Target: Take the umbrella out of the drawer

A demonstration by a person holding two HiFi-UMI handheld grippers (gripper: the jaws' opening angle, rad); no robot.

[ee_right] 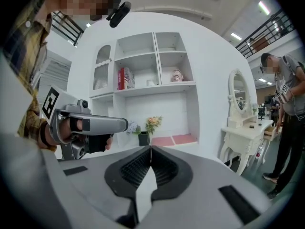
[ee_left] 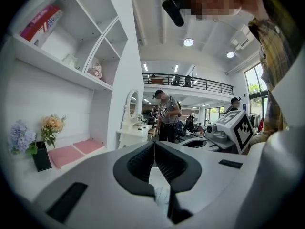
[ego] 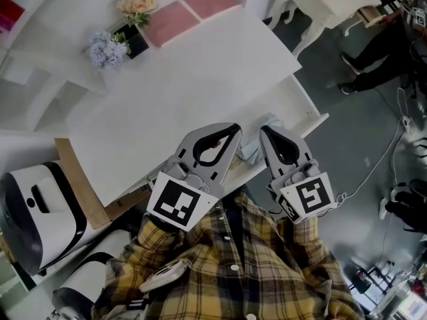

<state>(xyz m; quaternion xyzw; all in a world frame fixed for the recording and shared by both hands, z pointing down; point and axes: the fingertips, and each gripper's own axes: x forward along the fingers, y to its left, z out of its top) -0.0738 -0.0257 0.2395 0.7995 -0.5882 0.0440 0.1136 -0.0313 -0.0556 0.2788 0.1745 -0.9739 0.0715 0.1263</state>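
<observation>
In the head view an open white drawer (ego: 308, 115) juts from under the white desk top (ego: 200, 85). A pale blue-grey bundle (ego: 249, 150) lies in it, half hidden between my grippers; I cannot tell whether it is the umbrella. My left gripper (ego: 235, 129) hangs over the drawer's front, shut and empty, its jaws meeting at the tip (ee_left: 154, 142). Just to its right, my right gripper (ego: 264, 131) is also shut with nothing in it (ee_right: 151, 148). In the right gripper view the left gripper (ee_right: 90, 126) shows beside it, level.
A black pot of flowers (ego: 130, 39) and two pink pads (ego: 190, 12) sit at the desk's back. A white dressing table (ego: 327, 2) stands at the right, with a person (ee_right: 288, 109) near it. A white-and-black machine (ego: 40, 212) sits on the floor at the left. Cables (ego: 373, 172) trail at the right.
</observation>
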